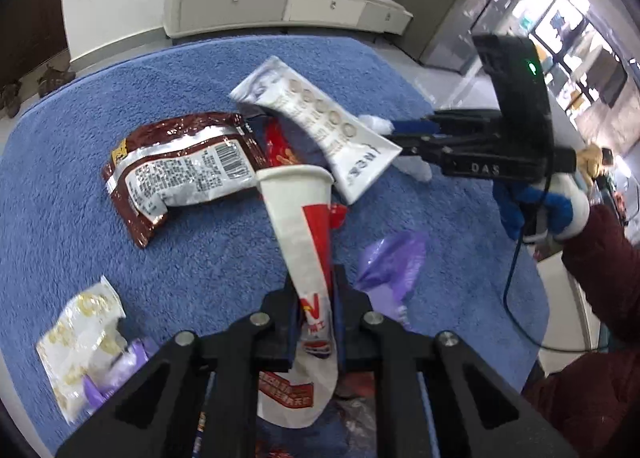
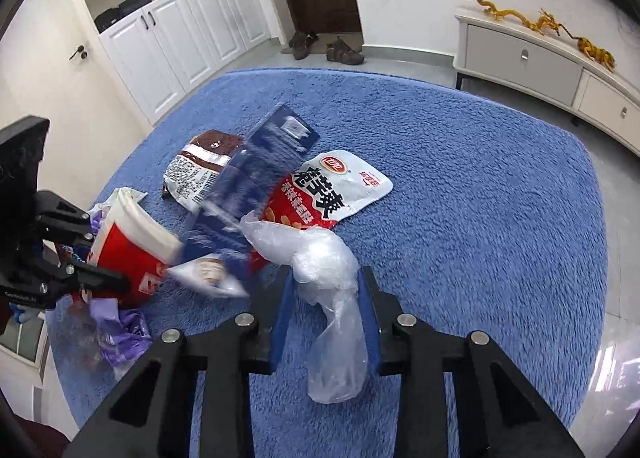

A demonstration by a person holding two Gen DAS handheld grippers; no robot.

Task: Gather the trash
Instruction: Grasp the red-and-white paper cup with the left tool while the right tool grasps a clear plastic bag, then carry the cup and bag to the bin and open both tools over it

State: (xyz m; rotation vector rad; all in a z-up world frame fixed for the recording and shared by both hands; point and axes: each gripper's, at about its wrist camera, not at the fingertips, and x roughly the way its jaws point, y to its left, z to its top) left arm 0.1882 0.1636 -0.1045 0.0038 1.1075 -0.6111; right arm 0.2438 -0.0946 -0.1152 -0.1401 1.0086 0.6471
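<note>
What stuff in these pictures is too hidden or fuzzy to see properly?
- Blue-and-white packet, right wrist view: motion blur smears its print.
- Paper cup, left wrist view: its lower end is hidden behind the left hand-held gripper.
- Red snack packet, right wrist view: partly covered by the blue-and-white packet and the clear plastic bag.
- Purple plastic, left wrist view: blurred; what it is stays unclear.

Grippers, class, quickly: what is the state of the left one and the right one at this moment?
Left gripper: shut on the flattened paper cup.
Right gripper: shut on a clear plastic bag.
</note>
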